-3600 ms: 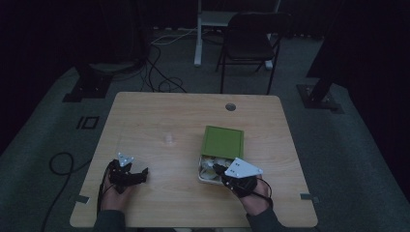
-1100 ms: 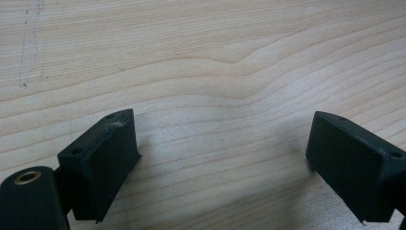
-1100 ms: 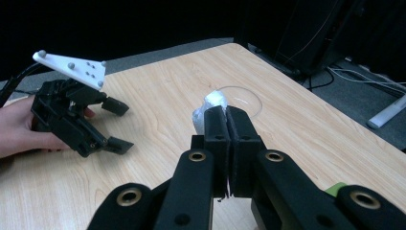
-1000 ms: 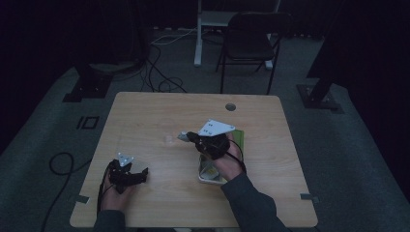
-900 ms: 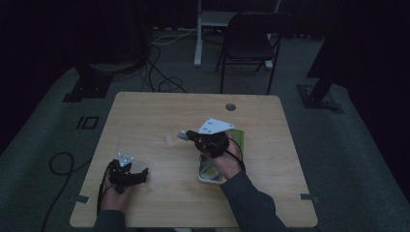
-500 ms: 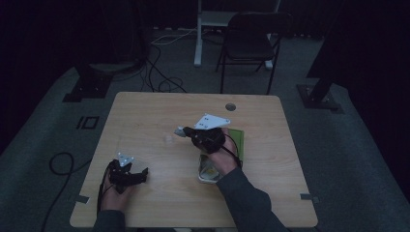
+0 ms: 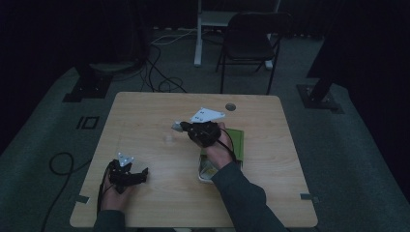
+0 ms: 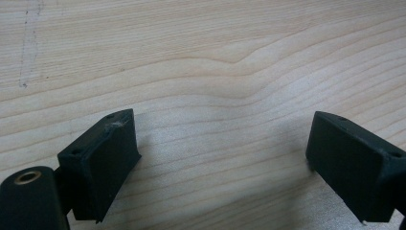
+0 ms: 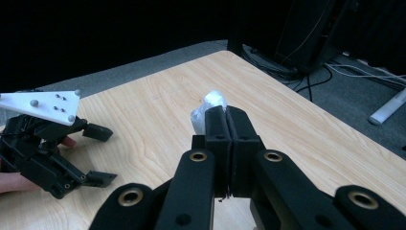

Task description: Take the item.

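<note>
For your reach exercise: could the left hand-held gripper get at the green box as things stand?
Probably not easily. The left hand-held gripper rests open near the table's front left, and the right arm lies across the green box, blocking the direct path.

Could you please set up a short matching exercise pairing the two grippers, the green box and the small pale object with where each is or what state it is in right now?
Things:
1. left gripper
2. right gripper
3. green box
4. small pale object

Places or states:
A. pinched between shut jaws
B. lying on the table under the person's right forearm
C. open, jaws wide apart over bare wood
D. shut, lifted above the tabletop

Pairs: 1-C, 2-D, 3-B, 4-A
</note>
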The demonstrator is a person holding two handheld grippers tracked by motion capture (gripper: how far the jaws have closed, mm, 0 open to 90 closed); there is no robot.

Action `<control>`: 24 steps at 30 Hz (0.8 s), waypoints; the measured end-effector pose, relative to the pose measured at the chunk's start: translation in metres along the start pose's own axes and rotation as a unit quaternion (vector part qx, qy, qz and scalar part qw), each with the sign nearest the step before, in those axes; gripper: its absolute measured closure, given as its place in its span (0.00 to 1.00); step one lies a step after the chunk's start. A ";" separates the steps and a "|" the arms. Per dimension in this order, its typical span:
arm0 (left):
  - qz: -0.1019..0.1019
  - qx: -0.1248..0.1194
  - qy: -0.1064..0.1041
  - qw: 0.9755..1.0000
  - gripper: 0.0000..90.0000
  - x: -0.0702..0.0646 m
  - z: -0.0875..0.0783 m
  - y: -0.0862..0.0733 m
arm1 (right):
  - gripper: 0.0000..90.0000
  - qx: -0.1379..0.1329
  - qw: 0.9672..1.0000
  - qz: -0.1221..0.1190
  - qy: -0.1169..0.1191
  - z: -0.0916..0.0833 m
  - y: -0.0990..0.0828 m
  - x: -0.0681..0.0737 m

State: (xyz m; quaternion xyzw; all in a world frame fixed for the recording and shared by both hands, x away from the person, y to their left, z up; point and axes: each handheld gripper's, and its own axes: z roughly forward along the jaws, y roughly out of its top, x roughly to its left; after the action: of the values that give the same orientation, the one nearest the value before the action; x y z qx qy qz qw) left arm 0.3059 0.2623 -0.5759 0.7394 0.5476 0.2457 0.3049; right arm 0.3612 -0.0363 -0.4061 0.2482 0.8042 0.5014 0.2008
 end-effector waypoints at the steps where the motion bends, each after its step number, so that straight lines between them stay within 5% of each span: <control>1: 0.000 0.000 0.000 1.000 0.13 0.000 0.000 0.000 | 0.99 0.000 1.000 0.001 0.001 0.001 0.001 0.000; 24: 0.000 0.001 0.000 1.000 0.13 0.000 0.000 0.000 | 0.99 -0.004 1.000 0.016 -0.007 0.024 0.023 -0.007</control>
State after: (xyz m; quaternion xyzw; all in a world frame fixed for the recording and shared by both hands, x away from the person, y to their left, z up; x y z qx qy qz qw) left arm 0.3058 0.2623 -0.5758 0.7397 0.5477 0.2451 0.3046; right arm 0.3852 -0.0154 -0.3942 0.2635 0.7966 0.5061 0.1997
